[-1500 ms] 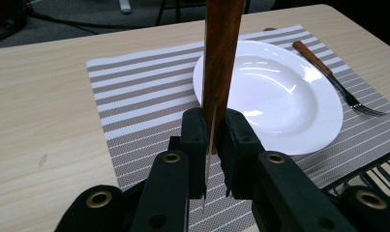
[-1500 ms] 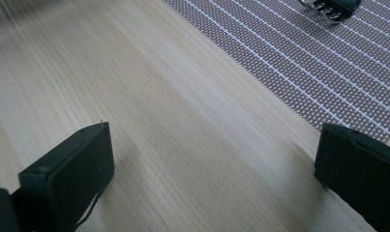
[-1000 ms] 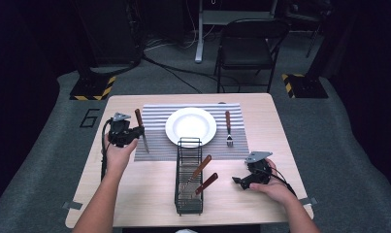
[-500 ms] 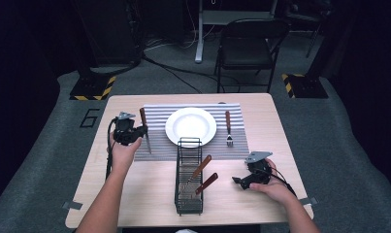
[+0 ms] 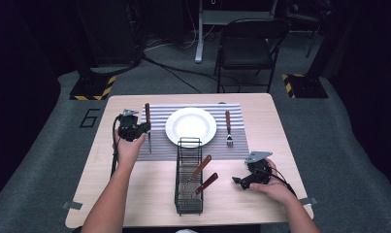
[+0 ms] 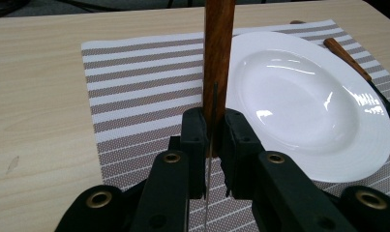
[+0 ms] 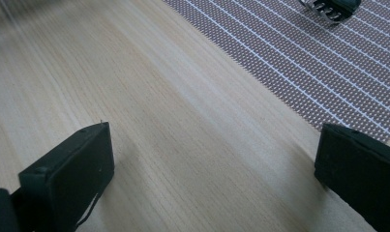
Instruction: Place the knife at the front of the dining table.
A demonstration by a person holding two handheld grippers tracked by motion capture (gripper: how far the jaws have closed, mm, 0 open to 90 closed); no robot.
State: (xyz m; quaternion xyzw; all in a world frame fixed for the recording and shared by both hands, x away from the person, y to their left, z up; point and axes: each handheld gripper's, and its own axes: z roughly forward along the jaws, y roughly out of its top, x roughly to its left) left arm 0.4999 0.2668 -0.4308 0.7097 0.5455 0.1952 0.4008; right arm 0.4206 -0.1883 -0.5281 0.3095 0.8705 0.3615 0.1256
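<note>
Left gripper (image 6: 211, 145) pinches wooden-handled knife (image 6: 217, 58), blade tip cut off; right gripper (image 7: 212, 169) spread, resting on table.

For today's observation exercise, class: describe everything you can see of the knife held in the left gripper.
The knife has a reddish-brown wooden handle and a thin metal blade. The left gripper is shut on it where handle meets blade. In the high view it lies lengthwise at the left of the white plate, over the striped placemat, handle toward the far edge, blade toward the person. In the left gripper view the blade shows edge-on as a thin line. Whether it touches the mat cannot be told.
</note>
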